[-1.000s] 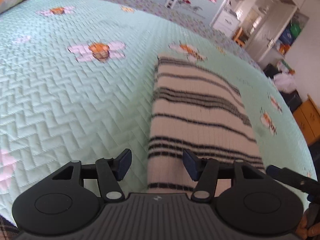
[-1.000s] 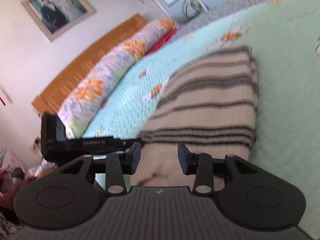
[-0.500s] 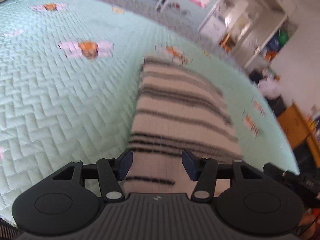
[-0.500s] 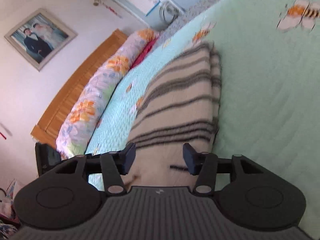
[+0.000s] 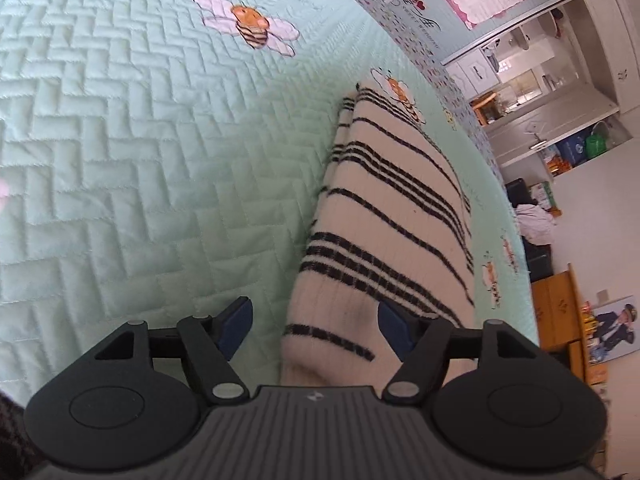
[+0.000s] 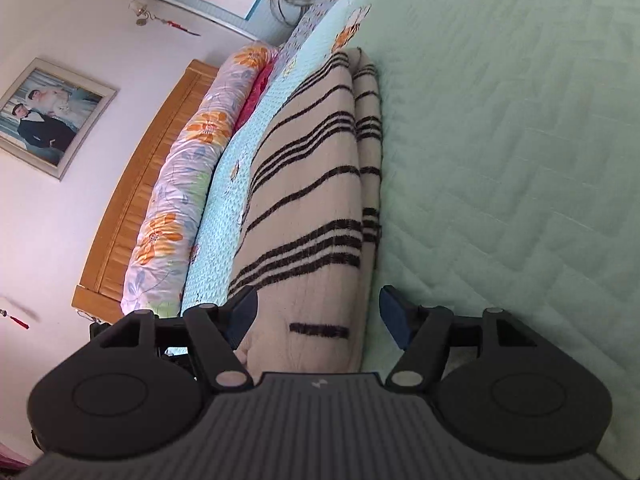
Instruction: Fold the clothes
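A cream knit garment with black stripes point(image 5: 384, 216) lies folded in a long strip on the mint quilted bedspread point(image 5: 120, 160). It also shows in the right wrist view point(image 6: 316, 184), with stacked layers along its right edge. My left gripper point(image 5: 316, 326) is open, its jaws straddling the near end of the strip, one finger point(image 5: 236, 320) over the quilt, the other over the garment. My right gripper point(image 6: 318, 314) is open and straddles the same near end from the other side. Neither holds anything.
The bedspread point(image 6: 520, 140) spreads wide beside the garment. A floral bolster point(image 6: 188, 176) and wooden headboard point(image 6: 132, 200) lie at the bed's head. Cabinets and a doorway point(image 5: 540, 92) and a wooden cupboard point(image 5: 560, 304) stand beyond the bed's far edge.
Both grippers have tilted and rolled outwards and dropped closer to the garment's near end. Both stay open. The garment has not moved.
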Tool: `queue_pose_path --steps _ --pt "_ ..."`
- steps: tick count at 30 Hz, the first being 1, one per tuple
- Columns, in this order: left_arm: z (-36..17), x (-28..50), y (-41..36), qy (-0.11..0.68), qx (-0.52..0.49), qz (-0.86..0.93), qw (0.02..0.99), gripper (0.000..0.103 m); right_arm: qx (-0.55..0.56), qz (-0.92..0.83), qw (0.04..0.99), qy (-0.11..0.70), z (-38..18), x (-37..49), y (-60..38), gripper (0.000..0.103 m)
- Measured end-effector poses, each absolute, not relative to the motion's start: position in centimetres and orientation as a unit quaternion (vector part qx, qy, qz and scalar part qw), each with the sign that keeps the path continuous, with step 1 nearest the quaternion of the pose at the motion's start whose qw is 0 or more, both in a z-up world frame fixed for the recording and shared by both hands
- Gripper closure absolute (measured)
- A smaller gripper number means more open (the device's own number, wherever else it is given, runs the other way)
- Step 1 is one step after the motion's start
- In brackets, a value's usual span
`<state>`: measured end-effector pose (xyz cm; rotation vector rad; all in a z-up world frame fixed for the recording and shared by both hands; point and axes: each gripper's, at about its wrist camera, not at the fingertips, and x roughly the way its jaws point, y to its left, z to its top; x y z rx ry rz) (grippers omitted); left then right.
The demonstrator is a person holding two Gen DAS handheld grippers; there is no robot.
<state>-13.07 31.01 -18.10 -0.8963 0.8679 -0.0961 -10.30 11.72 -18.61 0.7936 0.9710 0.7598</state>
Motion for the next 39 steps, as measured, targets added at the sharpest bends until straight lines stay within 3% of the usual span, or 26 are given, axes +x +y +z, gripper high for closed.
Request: queue_pose_path --steps 11,12,14,15,17,19,27,31,37,39 --pt "-20.1 -9.5 31.6 0.415 -0.488 -0.147 0.753 0.030 0.399 0.398 0.684 0.463 -19.7 -7.0 14.8 0.035" --pt "-20.3 -9.3 31.5 0.415 -0.496 -0.150 0.748 0.033 0.405 0.401 0.678 0.464 -19.8 -6.7 14.9 0.035" --pt "-20.6 -9.0 31.1 0.422 -0.498 -0.150 0.742 0.052 0.412 0.402 0.672 0.466 -19.8 -6.5 15.2 0.036" --pt "-20.8 -8.9 30.8 0.426 -0.498 -0.149 0.741 0.071 0.416 0.399 0.671 0.466 -19.9 -6.5 15.2 0.038" --pt "-20.7 -9.0 30.7 0.423 -0.505 -0.146 0.738 0.071 0.419 0.393 0.672 0.467 -20.0 -6.6 15.1 0.060" --pt "-20.6 -9.2 30.6 0.416 -0.514 -0.143 0.736 0.074 0.417 0.386 0.676 0.469 -20.2 -6.8 14.9 0.072" --pt "-16.8 -8.3 30.2 0.417 -0.444 -0.142 0.781 0.075 0.380 0.396 0.702 0.453 -18.3 -6.6 15.3 0.075" --pt "-17.1 -8.4 29.4 0.442 -0.399 -0.109 0.796 0.066 0.315 0.367 0.730 0.482 -18.2 -6.9 16.2 0.072" --pt "-14.7 -9.5 27.6 0.453 -0.311 -0.046 0.835 0.051 0.241 0.311 0.785 0.479 -14.4 -9.3 16.9 0.037" --pt "-13.0 -10.0 27.2 0.448 -0.266 -0.022 0.853 0.048 0.212 0.295 0.804 0.470 -13.1 -10.1 16.9 0.034"
